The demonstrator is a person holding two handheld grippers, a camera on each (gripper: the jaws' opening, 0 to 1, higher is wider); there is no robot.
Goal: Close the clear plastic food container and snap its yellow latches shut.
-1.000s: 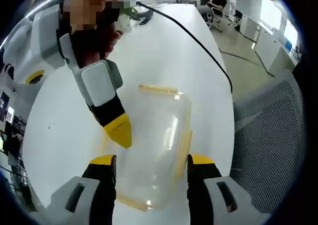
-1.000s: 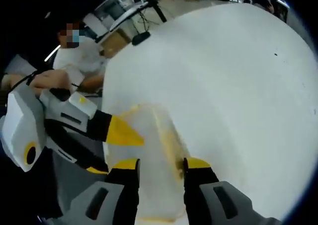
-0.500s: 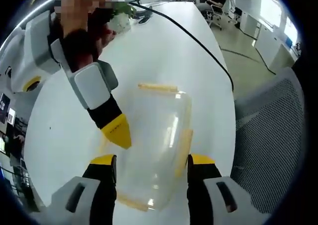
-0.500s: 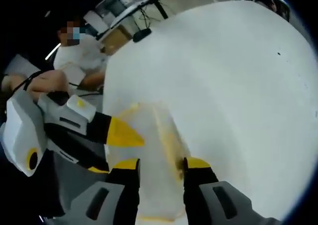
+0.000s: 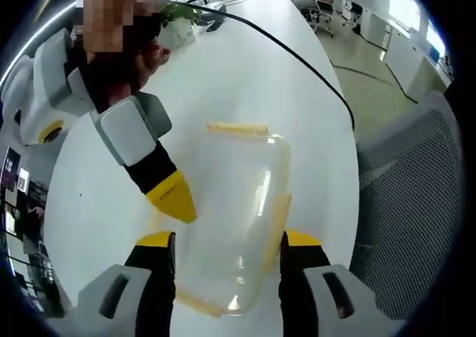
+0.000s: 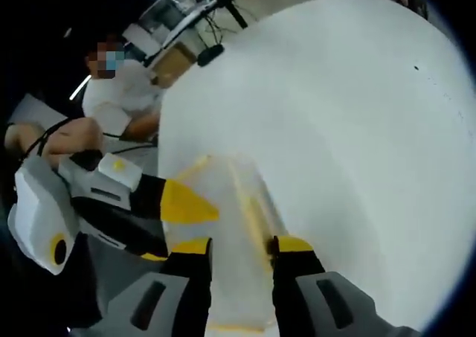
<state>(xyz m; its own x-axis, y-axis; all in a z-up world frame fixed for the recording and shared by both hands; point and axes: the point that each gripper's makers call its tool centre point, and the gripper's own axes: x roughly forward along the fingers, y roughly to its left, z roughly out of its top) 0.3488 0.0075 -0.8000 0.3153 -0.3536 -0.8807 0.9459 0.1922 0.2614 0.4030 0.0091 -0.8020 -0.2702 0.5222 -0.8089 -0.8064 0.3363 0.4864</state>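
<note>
Right, the clear container (image 5: 232, 218) lies on the white tabletop (image 5: 245, 84), near its edge by a mesh chair (image 5: 405, 203), yellow latches (image 5: 275, 222) along its sides. My left gripper (image 5: 227, 242) stands spread, straddling its near end. My right gripper (image 6: 236, 245) is spread over it too, one jaw at the container's side.

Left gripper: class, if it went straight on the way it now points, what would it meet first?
Probably the clear plastic food container with yellow latches, which lies between and just beyond the left gripper fingers on the white table; depth is unclear.
</note>
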